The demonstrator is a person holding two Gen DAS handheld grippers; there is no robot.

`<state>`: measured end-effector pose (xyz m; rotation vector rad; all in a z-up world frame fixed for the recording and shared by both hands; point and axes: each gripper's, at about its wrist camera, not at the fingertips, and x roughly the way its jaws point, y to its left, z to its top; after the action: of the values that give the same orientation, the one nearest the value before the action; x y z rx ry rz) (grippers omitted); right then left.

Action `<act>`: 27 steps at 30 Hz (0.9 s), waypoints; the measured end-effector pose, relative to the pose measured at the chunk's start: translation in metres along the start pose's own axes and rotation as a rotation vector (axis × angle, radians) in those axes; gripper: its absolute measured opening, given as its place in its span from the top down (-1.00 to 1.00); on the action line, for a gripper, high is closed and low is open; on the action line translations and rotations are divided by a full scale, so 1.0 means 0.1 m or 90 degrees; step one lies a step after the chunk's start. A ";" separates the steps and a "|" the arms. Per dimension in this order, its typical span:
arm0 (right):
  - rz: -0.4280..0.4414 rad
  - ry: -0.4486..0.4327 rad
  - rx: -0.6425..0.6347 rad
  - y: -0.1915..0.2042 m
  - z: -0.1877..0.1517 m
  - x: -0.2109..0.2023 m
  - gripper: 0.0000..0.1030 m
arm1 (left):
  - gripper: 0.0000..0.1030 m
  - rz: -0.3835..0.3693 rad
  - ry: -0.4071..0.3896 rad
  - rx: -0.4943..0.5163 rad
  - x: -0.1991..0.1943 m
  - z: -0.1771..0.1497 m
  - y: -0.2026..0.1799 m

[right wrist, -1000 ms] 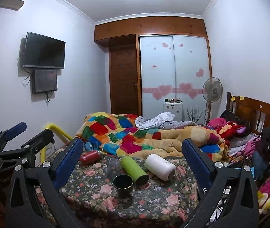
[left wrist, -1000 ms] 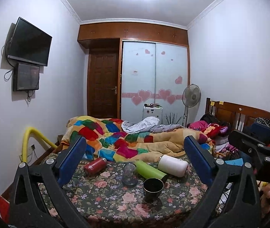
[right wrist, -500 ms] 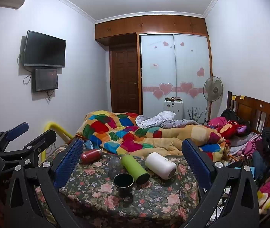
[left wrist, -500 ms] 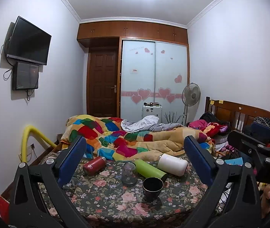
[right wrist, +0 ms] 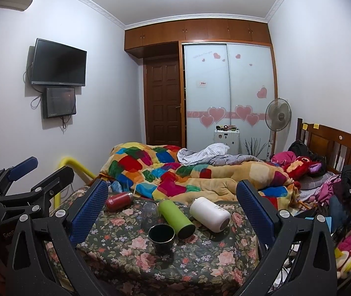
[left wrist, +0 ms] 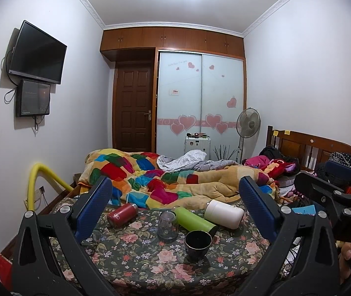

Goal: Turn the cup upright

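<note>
A floral tabletop (left wrist: 131, 254) stands before a bed with a patchwork blanket (left wrist: 150, 175). The left tool (left wrist: 175, 204) and right tool (right wrist: 173, 202) both hover short of the tabletop, each with jaws spread wide and gripping nothing. Between each tool's fingers, farther ahead, sit five vessels: a dark cup (left wrist: 197, 243) upright nearest, a clear glass (left wrist: 166, 225) (it looks mouth-down) just behind, and a red bottle (left wrist: 122, 214), green bottle (left wrist: 195, 219) and white bottle (left wrist: 223, 213) lying on their sides.
</note>
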<state>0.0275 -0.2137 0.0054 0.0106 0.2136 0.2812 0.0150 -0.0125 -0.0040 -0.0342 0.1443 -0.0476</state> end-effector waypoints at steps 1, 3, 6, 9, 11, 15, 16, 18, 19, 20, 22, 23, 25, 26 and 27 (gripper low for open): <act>0.000 0.000 0.000 0.00 0.00 0.00 -1.00 | -1.00 0.000 0.000 0.000 0.00 0.00 0.00; 0.000 0.000 -0.001 0.00 0.00 0.00 -1.00 | -1.00 0.000 0.000 0.000 0.00 0.00 0.00; 0.000 0.000 -0.001 0.00 0.00 0.01 -1.00 | -1.00 0.000 0.000 0.000 0.00 0.00 0.00; -0.001 0.000 -0.002 0.00 0.00 0.00 -1.00 | -1.00 -0.002 0.000 -0.001 0.01 0.01 -0.02; -0.001 0.000 -0.001 0.00 0.00 0.00 -1.00 | -1.00 -0.003 0.001 -0.001 0.01 0.01 -0.03; -0.001 0.001 0.000 0.00 0.00 0.01 -1.00 | -1.00 -0.005 0.000 0.000 0.02 0.03 -0.10; -0.002 0.001 0.000 0.00 0.00 0.00 -1.00 | -1.00 -0.006 0.001 0.000 0.02 0.03 -0.10; -0.002 0.001 0.000 0.00 0.00 0.01 -1.00 | -1.00 -0.008 0.001 -0.001 0.02 0.04 -0.10; -0.001 0.001 0.000 0.00 0.00 0.01 -1.00 | -1.00 -0.010 0.001 -0.002 0.02 0.04 -0.12; -0.001 0.001 -0.001 0.00 0.00 0.01 -1.00 | -1.00 -0.011 0.001 -0.003 0.03 0.05 -0.12; -0.001 0.002 -0.001 0.00 0.01 0.01 -1.00 | -1.00 -0.013 0.001 -0.005 0.04 0.05 -0.12; -0.001 0.001 -0.001 0.00 0.00 0.01 -1.00 | -1.00 -0.014 0.002 -0.006 0.04 0.05 -0.11; -0.002 0.002 -0.001 0.00 0.01 0.01 -1.00 | -1.00 -0.015 0.003 -0.008 0.05 0.05 -0.12; -0.002 0.002 -0.001 0.00 0.01 0.00 -1.00 | -1.00 -0.016 0.003 -0.009 0.05 0.05 -0.10; -0.001 0.001 -0.001 0.00 0.01 0.00 -1.00 | -1.00 -0.016 0.003 -0.009 0.06 0.05 -0.10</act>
<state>0.0282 -0.2140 0.0059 0.0082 0.2152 0.2792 0.0207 -0.0228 0.0005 -0.0504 0.1495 -0.0712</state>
